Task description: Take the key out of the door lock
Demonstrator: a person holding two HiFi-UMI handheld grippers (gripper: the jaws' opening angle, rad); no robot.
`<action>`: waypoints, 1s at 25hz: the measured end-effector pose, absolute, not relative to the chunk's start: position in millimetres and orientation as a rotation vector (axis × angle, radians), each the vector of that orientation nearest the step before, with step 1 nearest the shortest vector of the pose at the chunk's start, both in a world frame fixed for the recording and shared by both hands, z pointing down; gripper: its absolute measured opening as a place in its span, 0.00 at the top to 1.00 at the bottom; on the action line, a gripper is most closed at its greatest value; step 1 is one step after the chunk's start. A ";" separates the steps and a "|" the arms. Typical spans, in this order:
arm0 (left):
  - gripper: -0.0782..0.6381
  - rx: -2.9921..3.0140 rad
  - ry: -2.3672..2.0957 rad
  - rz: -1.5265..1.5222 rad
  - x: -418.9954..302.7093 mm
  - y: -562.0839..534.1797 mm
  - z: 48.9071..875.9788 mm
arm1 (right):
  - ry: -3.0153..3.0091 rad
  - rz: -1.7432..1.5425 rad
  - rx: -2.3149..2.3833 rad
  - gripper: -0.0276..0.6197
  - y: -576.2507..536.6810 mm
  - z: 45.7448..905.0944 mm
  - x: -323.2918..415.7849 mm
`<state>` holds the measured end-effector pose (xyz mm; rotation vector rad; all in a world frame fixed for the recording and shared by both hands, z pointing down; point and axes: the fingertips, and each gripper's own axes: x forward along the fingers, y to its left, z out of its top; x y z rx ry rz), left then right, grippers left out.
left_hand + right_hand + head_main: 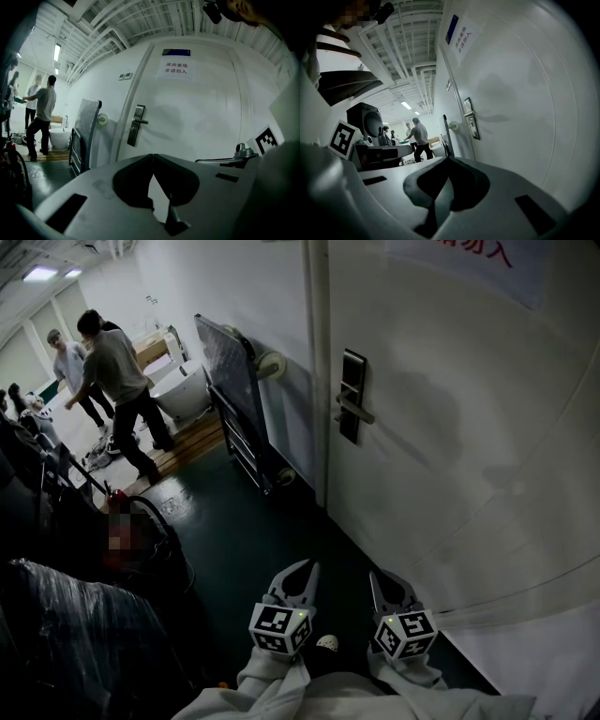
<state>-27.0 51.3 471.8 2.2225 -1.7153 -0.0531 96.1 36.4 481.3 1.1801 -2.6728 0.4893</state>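
The white door (pixel 469 456) fills the right side, well ahead of both grippers. Its dark lock plate (pixel 352 395) carries a lever handle (pixel 354 411). The key is too small to make out on it. My left gripper (pixel 302 570) and right gripper (pixel 380 579) hang low, side by side and near my body, over the dark floor. Both are shut and hold nothing. In the left gripper view the tips of the left gripper (pixel 153 155) meet below the distant lock plate (pixel 136 124). The right gripper (pixel 447 158) points along the door, the lock plate (pixel 471 119) far ahead.
A folded flat cart (pixel 234 381) leans on the wall left of the door. Several people (pixel 117 381) stand at the far left by a white tub (pixel 183 390). Dark covered goods (pixel 84 643) and a wheeled frame (pixel 141 540) crowd my left. A paper notice (pixel 176 69) hangs on the door.
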 end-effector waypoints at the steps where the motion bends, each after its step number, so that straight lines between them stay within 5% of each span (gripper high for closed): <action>1: 0.87 2.225 -1.711 -0.051 -26.8 51.7 472.3 | -2.671 0.490 1.184 0.88 36.6 481.7 95.8; 25: 0.87 2.170 -1.703 -0.019 -38.8 26.5 491.5 | -2.646 0.523 1.156 0.88 -0.2 494.2 83.2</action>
